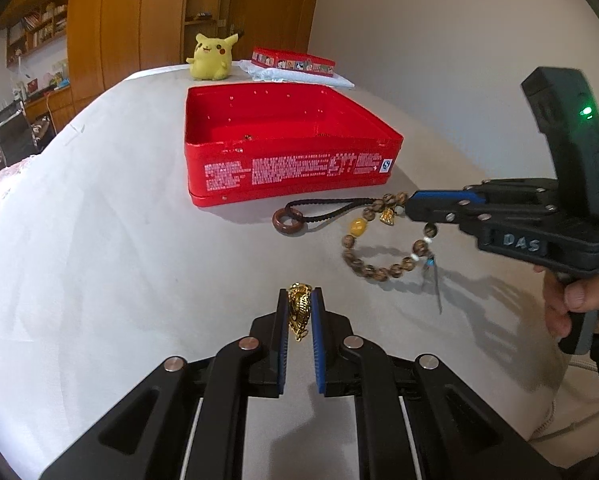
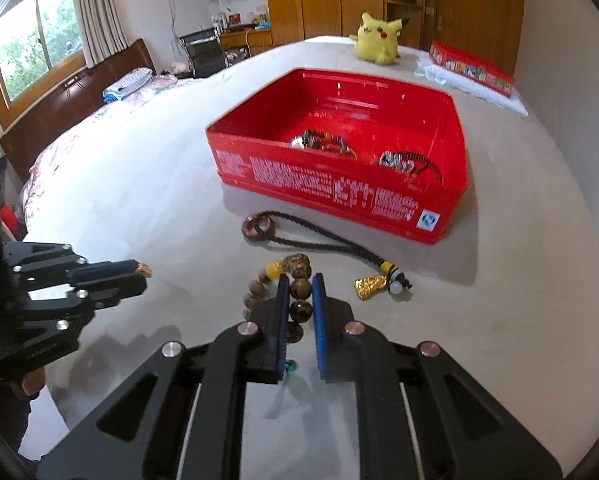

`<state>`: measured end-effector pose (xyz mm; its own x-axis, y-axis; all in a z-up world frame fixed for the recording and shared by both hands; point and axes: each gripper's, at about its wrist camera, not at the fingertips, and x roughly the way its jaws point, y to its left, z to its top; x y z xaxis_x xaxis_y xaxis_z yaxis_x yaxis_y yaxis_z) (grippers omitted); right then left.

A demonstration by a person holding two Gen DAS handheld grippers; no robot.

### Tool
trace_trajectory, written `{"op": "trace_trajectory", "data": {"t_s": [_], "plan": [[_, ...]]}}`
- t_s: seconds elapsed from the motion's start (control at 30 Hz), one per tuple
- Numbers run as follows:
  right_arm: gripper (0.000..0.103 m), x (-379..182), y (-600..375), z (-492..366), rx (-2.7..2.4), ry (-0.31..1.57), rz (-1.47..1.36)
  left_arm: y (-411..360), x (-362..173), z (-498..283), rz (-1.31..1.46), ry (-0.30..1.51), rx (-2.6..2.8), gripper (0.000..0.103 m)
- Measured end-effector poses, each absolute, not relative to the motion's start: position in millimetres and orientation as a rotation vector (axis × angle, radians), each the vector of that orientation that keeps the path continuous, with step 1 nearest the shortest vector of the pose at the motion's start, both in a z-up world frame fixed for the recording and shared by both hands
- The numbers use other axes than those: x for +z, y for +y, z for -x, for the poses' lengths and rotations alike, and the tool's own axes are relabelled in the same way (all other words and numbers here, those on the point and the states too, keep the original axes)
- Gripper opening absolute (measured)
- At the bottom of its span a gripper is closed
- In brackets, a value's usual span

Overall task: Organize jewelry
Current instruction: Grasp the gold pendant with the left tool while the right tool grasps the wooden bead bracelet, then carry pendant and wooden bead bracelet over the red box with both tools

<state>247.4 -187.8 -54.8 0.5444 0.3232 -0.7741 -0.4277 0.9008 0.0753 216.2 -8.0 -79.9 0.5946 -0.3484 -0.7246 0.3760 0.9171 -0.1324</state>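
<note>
My left gripper [image 1: 300, 294] is shut on a small gold ornament [image 1: 299, 312], which stands upright between the blue pads. My right gripper [image 2: 301, 280] is shut on a brown bead bracelet [image 2: 300, 289]. In the left wrist view the bracelet [image 1: 353, 258] hangs as a loop from the right gripper [image 1: 409, 205], with a small tassel dangling below. A dark cord [image 2: 319, 245] with a wooden ring [image 2: 257, 226] and a gold nugget charm [image 2: 369, 288] lies on the table in front of the open red tin [image 2: 399, 208]. The tin holds several other jewelry pieces [image 2: 323, 142].
Both hands work over a white-covered table [image 1: 119, 220]. At its far end stand a yellow plush toy [image 1: 211, 58] and a red lid [image 1: 293, 62] resting on a white cloth. A hand [image 1: 579, 300] grips the right tool's handle. A bed and wooden cupboards lie beyond.
</note>
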Motion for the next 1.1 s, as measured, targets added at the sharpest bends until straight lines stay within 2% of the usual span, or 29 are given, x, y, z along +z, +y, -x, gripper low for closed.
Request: {"op": "trace_trajectory", "data": {"t_s": [1.1], "plan": [[0.009, 25.7, -210.3, -239.1, 0.447, 0.743, 0.136, -26.1, -13.6, -223.2, -0.176, 0.690, -0.430, 0.010]]}}
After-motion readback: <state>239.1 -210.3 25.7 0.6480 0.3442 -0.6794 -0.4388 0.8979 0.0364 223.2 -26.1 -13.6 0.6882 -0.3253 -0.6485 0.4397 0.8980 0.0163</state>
